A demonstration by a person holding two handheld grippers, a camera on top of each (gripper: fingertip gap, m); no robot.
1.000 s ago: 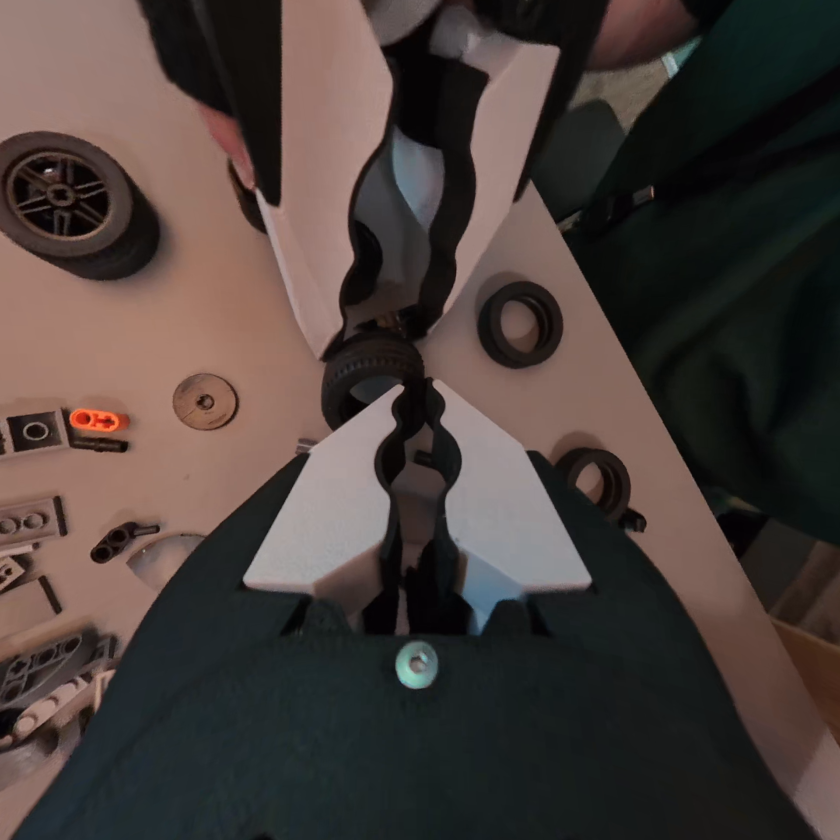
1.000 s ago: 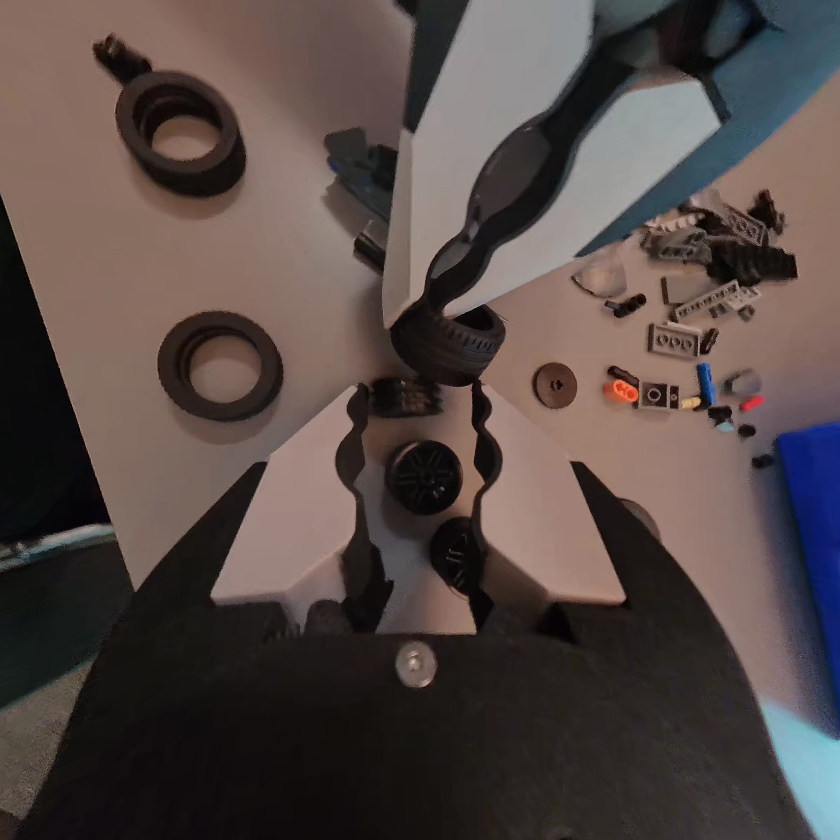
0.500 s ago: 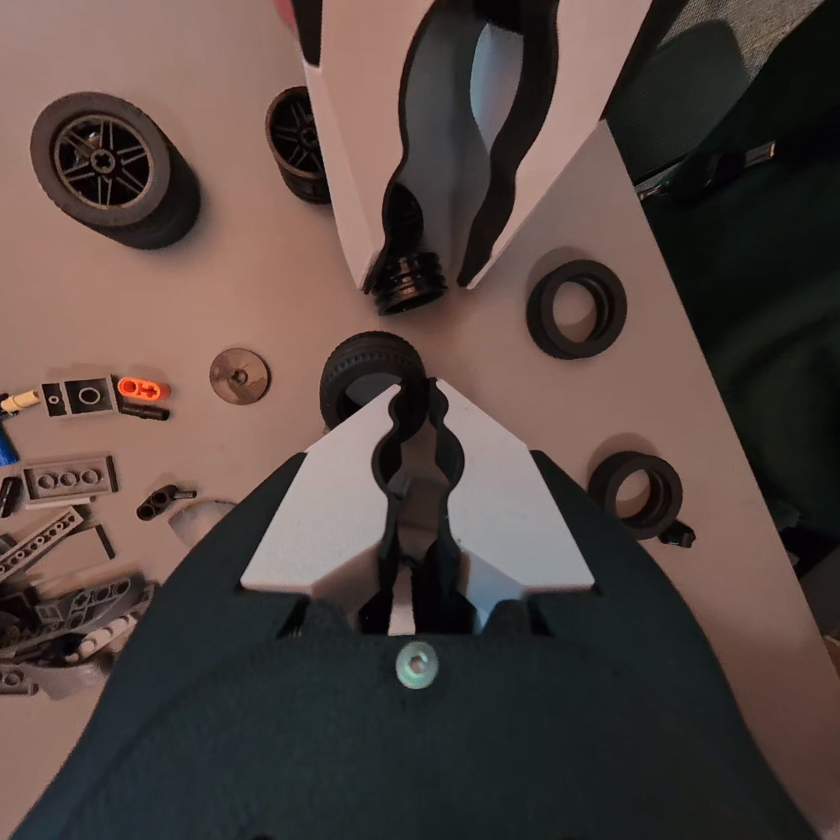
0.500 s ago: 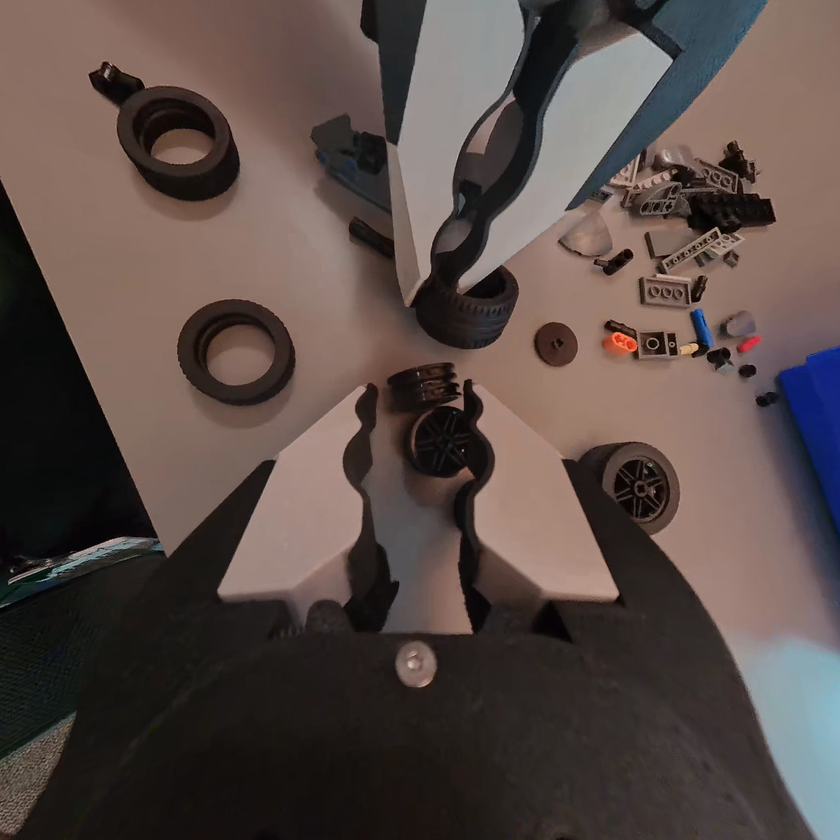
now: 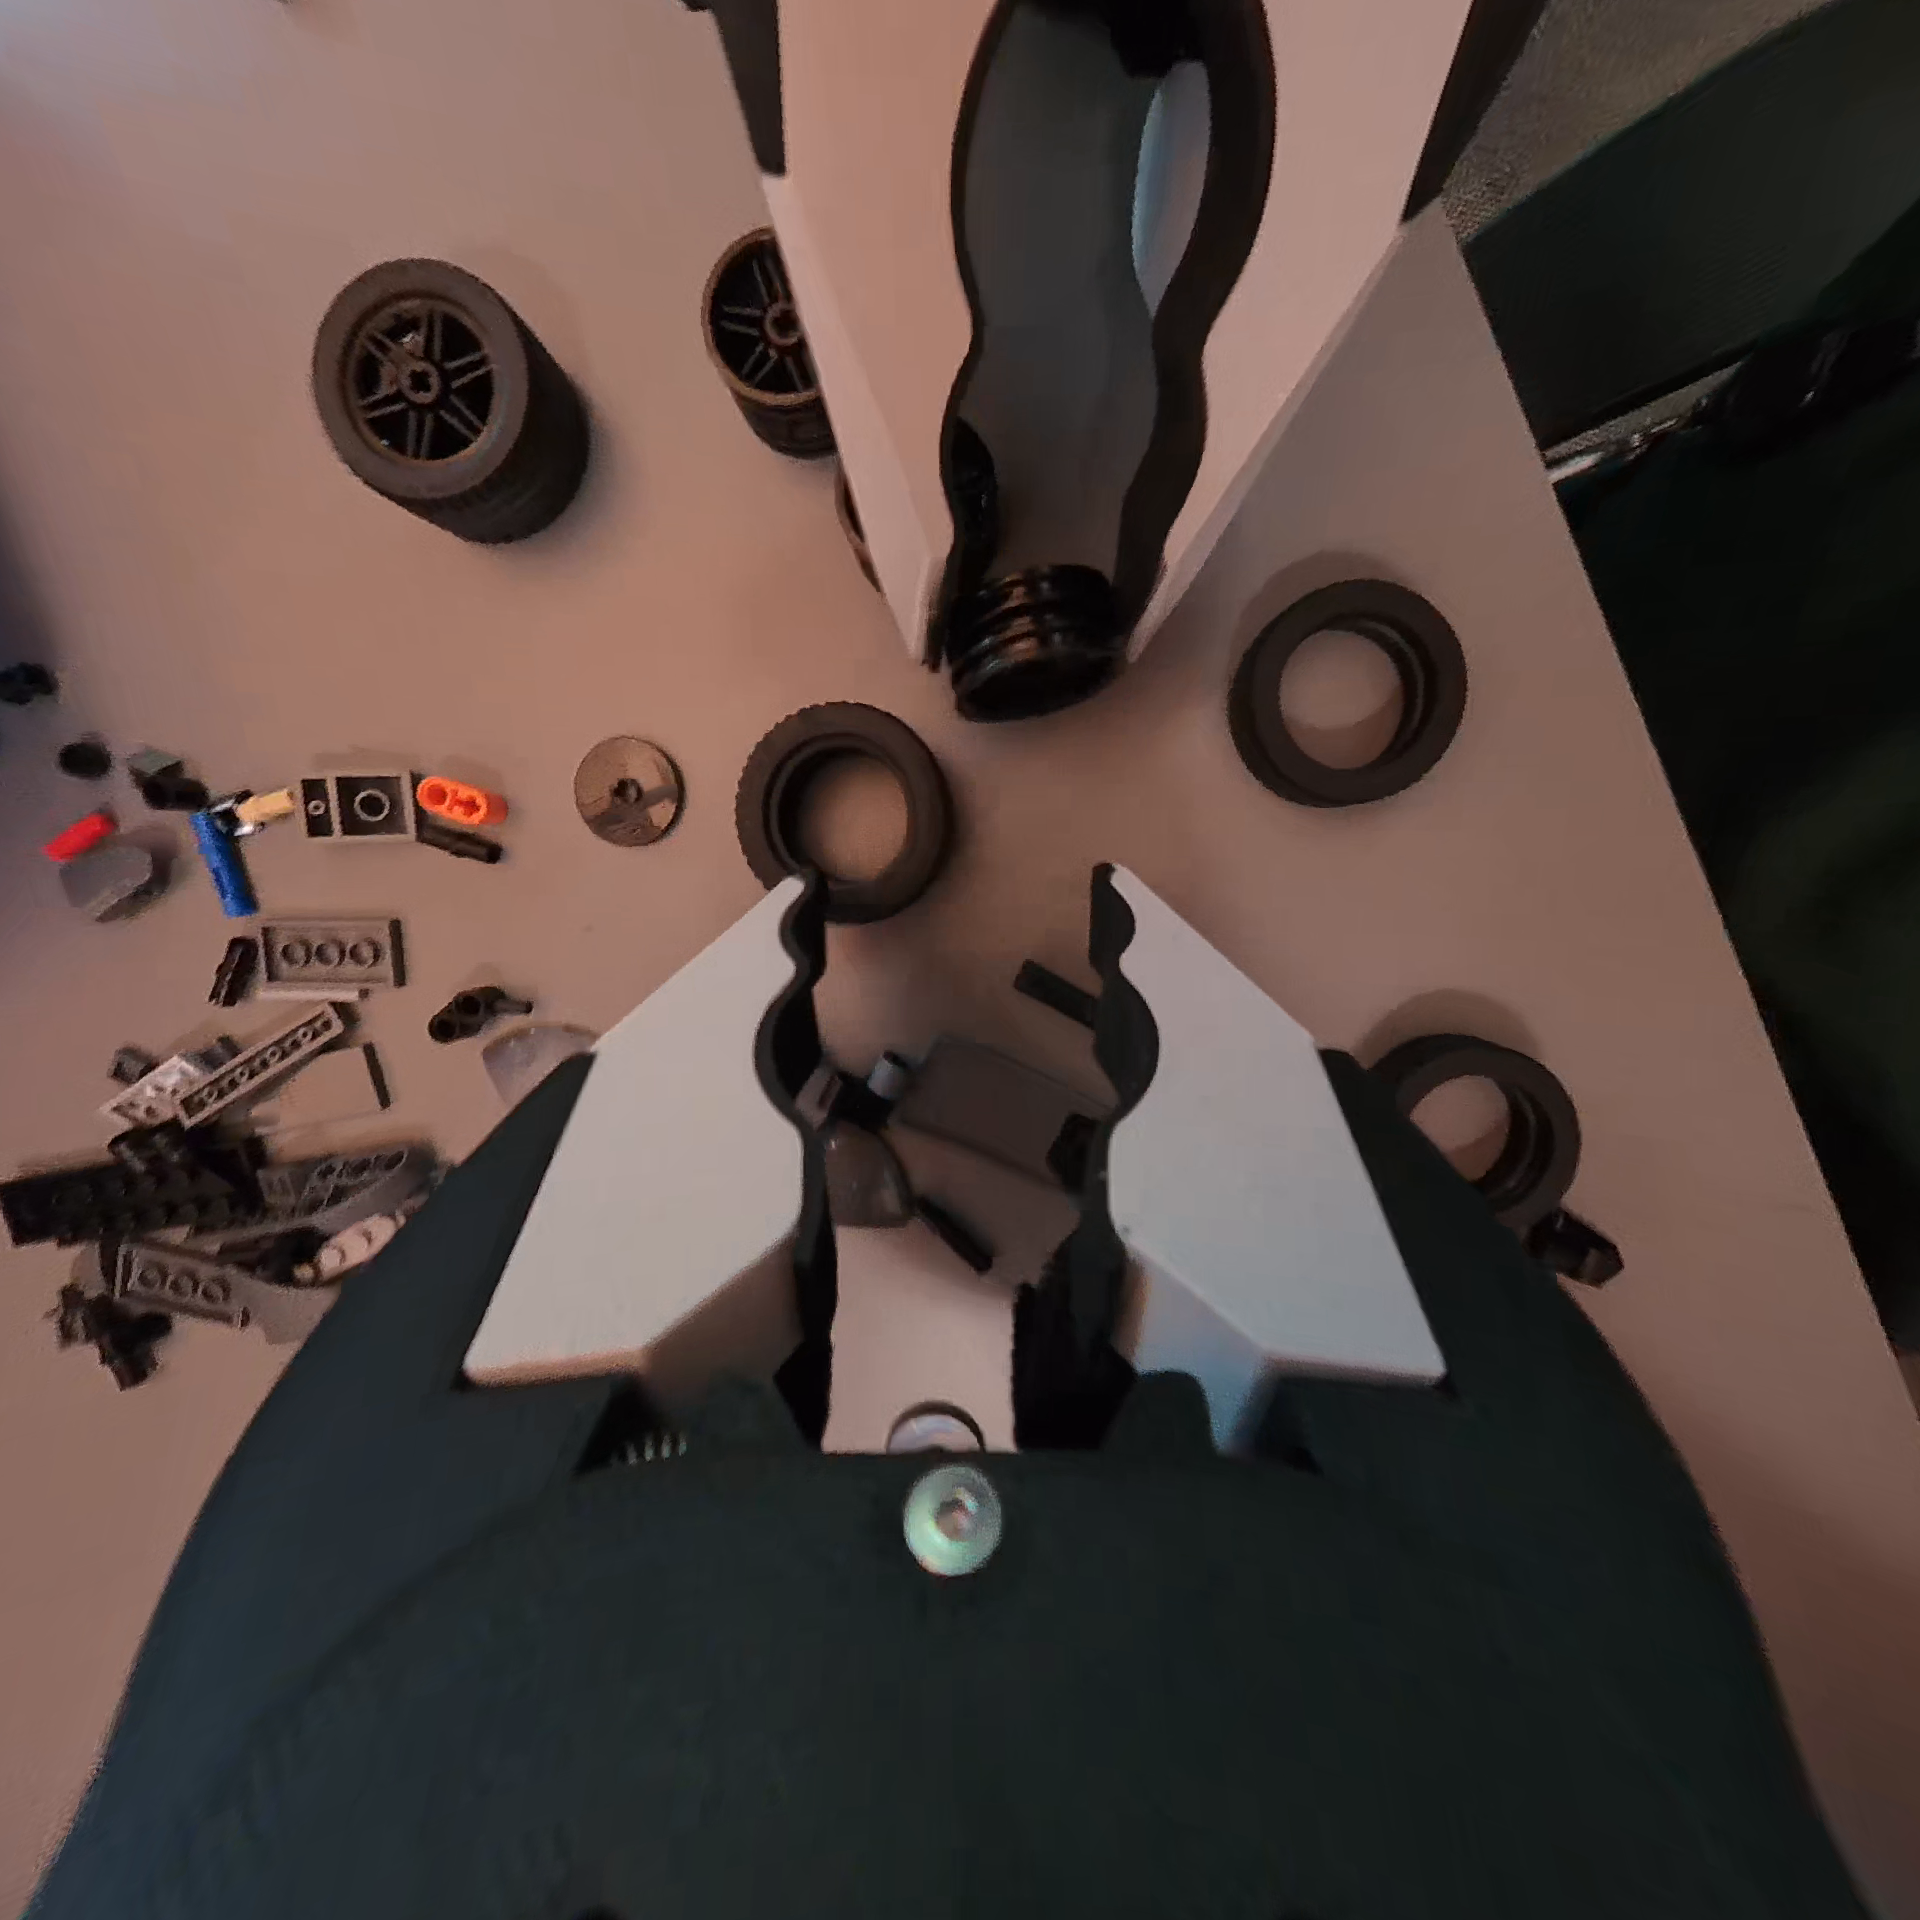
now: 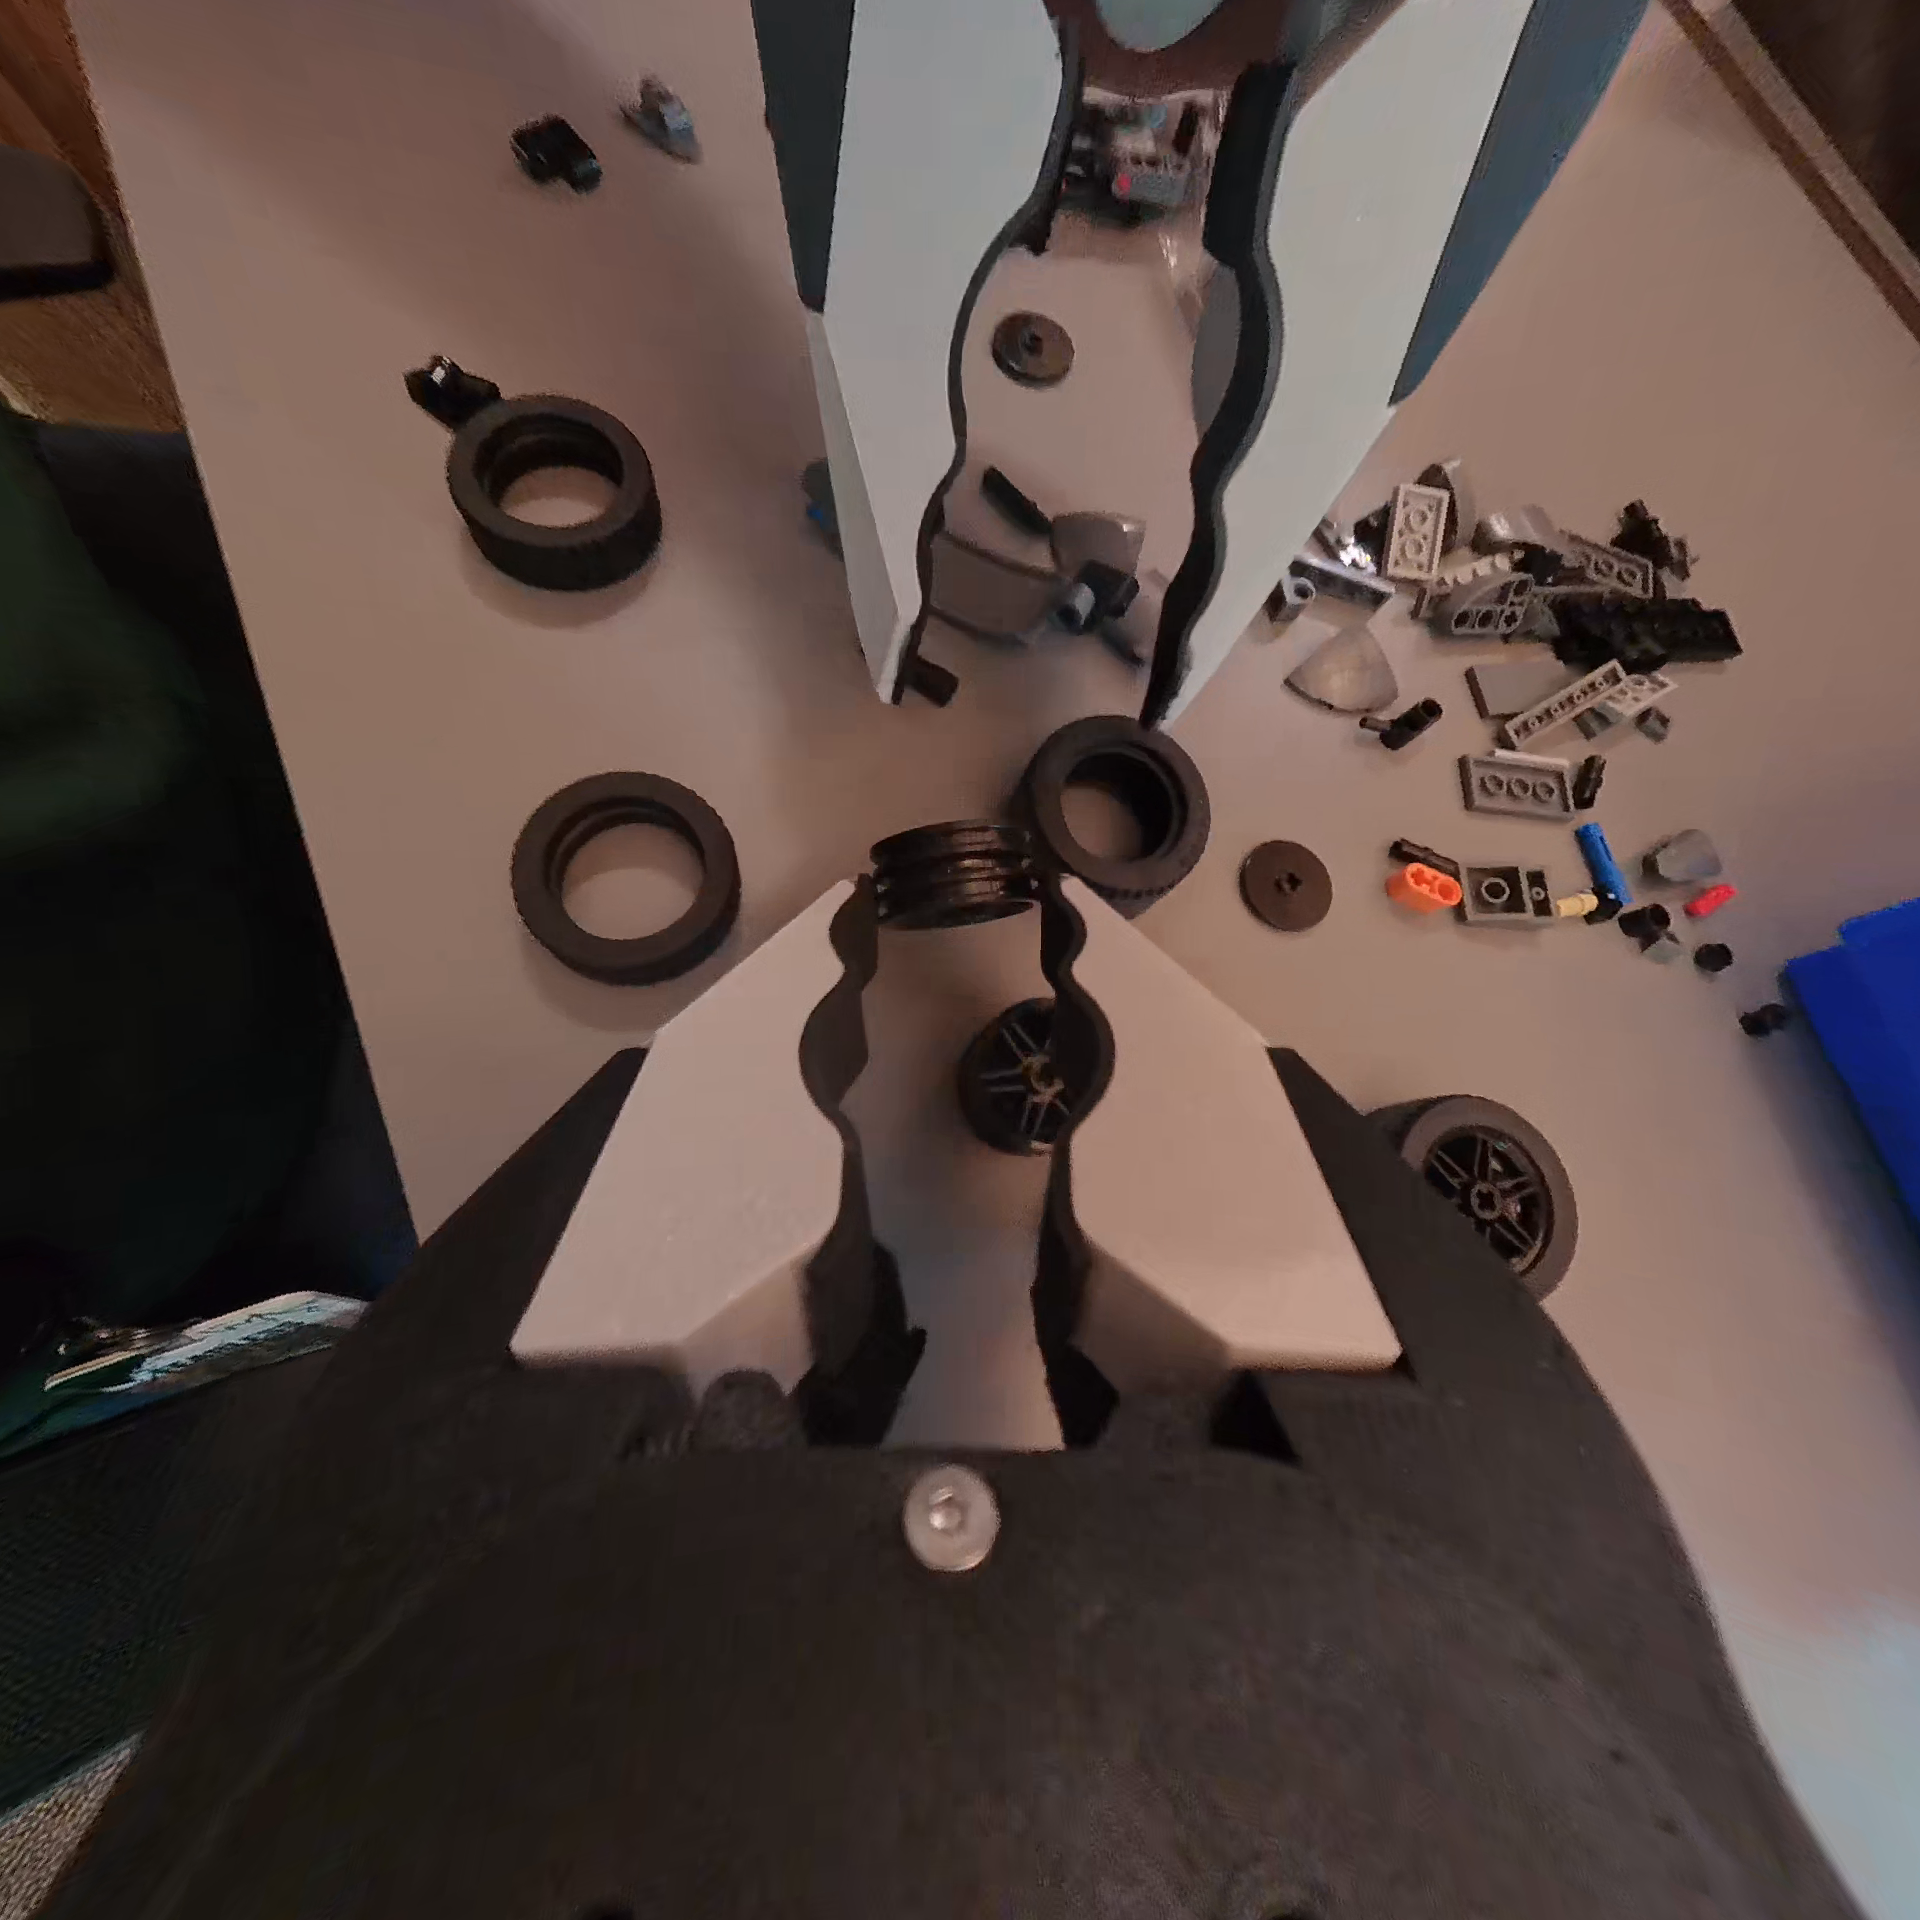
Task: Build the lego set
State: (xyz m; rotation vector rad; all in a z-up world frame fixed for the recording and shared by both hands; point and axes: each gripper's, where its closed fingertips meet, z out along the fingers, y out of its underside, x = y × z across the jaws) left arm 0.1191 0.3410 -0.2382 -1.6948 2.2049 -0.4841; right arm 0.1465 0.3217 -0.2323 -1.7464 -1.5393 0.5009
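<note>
White tabletop (image 5: 1299, 914), parts scattered left. The right gripper (image 6: 951, 904) pinches a black ribbed rim (image 6: 951, 871) at its tips, poised beside the loose tyre (image 5: 842, 795), likely to seat it. The left gripper (image 5: 951, 883) is spread empty, just near of that tyre.

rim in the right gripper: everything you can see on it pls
The rim is a small glossy black plastic wheel hub with ribbed grooves round its barrel and no tyre on it. It sits side-on between the right gripper's fingertips, which are closed on its ends, above the table. The loose tyre sits right beside it; contact is unclear.
</note>
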